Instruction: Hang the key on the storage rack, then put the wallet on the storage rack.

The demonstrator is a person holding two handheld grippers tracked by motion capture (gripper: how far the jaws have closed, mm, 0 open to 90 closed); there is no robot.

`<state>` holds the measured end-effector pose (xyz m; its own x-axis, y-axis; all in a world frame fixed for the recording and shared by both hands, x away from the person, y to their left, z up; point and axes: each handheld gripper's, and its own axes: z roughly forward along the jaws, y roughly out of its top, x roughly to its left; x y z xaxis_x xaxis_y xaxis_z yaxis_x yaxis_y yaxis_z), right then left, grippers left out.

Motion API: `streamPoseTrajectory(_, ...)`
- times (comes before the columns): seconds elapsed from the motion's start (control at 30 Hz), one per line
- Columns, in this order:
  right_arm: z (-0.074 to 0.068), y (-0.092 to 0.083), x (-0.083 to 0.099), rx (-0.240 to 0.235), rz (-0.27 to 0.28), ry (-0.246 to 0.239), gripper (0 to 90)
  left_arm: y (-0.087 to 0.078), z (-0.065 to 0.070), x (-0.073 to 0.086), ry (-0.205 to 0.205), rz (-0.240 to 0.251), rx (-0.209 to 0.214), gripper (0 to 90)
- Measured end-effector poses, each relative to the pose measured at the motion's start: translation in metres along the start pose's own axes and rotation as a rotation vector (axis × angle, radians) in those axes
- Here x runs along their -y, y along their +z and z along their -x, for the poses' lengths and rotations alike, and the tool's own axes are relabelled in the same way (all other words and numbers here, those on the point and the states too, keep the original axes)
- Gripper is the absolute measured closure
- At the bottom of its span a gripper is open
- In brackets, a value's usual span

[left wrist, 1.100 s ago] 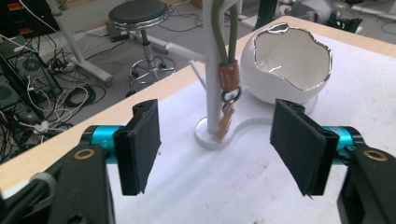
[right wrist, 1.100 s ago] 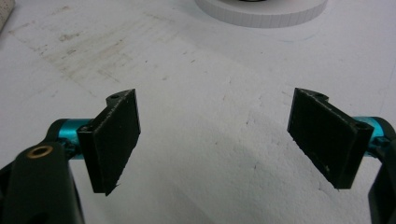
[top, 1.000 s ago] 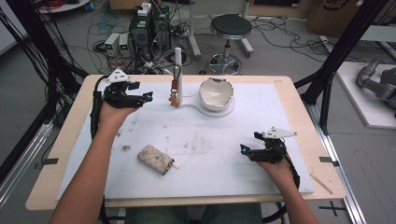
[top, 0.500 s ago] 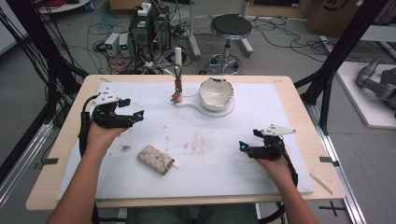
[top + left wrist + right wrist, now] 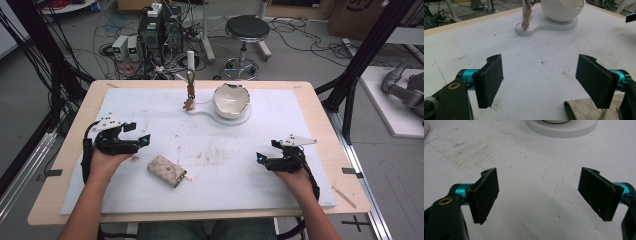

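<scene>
Just beside the quilted beige pouch (image 5: pixel 168 170), each hand-held gripper's flat black jaws gape empty over scuffed white foam (image 5: pixel 300 115).

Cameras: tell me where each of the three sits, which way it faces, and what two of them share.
High view: fixed above the person's side, looking forward and down on the table; both forearms, the left gripper and right gripper show.
Left gripper view: rides the left gripper, facing the bowl and hanging keys; its open fingers and the pouch show.
Right gripper view: rides the right gripper, facing the white base; open fingers show.
Shared: high and left gripper views both show bowl, keys, pouch.
</scene>
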<state>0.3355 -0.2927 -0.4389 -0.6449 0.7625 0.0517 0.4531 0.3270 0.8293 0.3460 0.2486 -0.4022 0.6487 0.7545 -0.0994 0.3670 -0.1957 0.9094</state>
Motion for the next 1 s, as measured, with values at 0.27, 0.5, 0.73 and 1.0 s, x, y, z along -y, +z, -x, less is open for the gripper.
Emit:
streamPoseTrajectory(0.27,0.000,-0.002,-0.001,0.008,0.011,0.005,17.2,-0.006,-0.004,0.002,-0.003,0.023,0.003,21.9)
streamPoseTrajectory(0.5,0.001,-0.001,-0.001,0.018,0.002,0.006,17.3,-0.012,-0.009,0.004,0.002,0.019,0.000,21.8)
streamPoseTrajectory(0.73,0.000,-0.003,-0.002,0.023,0.009,0.014,17.2,-0.019,-0.015,0.006,0.007,0.017,0.000,21.8)
streamPoseTrajectory(1.0,-0.009,-0.001,-0.008,0.012,0.020,0.006,17.2,-0.026,-0.015,0.017,0.009,-0.003,-0.019,20.4)
